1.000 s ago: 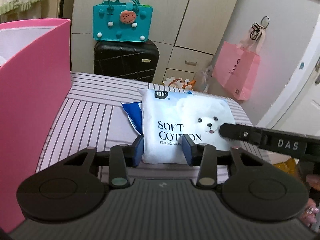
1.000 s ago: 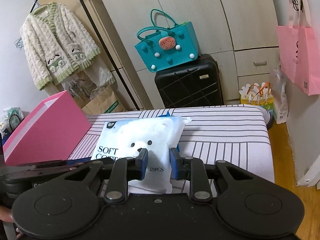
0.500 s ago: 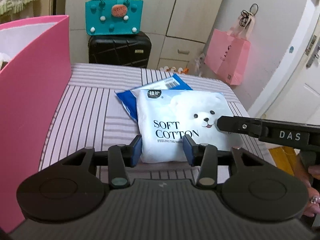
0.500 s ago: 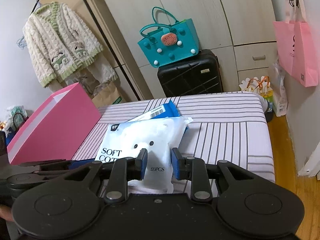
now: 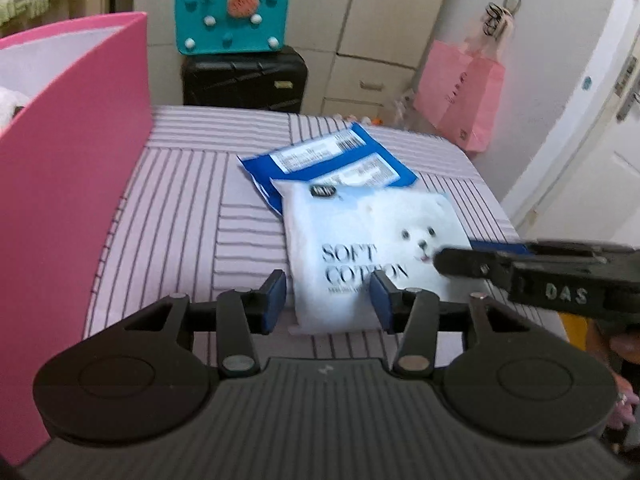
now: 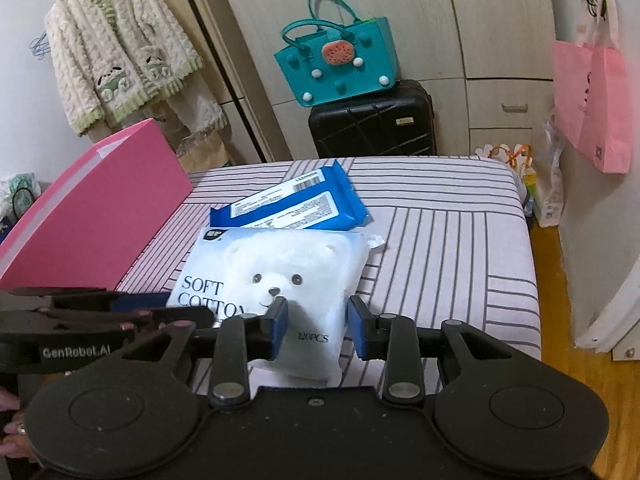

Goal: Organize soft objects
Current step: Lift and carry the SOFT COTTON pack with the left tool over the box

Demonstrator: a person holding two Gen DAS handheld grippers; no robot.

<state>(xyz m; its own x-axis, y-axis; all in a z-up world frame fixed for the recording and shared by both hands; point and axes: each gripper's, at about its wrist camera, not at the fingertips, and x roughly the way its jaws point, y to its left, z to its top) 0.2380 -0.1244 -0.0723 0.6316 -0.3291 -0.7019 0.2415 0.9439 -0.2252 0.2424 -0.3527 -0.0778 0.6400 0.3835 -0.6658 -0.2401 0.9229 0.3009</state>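
Observation:
A white "SOFT COTTON" pack (image 5: pixel 372 240) (image 6: pixel 280 276) with a bear print lies flat on the striped bed (image 5: pixel 180 208) (image 6: pixel 440 240), overlapping a blue pack (image 5: pixel 328 164) (image 6: pixel 292 204) behind it. My left gripper (image 5: pixel 328 300) straddles its near left corner, and its jaws are opening, with a gap at the left pad. My right gripper (image 6: pixel 319 326) straddles the near right corner; its jaws are opening too, clear of the pack's right edge. Each gripper shows side-on in the other's view, the right gripper (image 5: pixel 444 258) at the right and the left gripper (image 6: pixel 176 307) at the left.
An open pink box (image 5: pixel 72 160) (image 6: pixel 100 208) stands at the bed's left side. Beyond the bed a teal bag (image 6: pixel 336 64) sits on a black suitcase (image 6: pixel 372 124). A pink tote (image 6: pixel 592 100) hangs at the right, and a cardigan (image 6: pixel 120 60) at the left.
Both grippers' jaws have spread off the white pack. The pack has settled flat on the bed, and more of the blue pack behind it shows.

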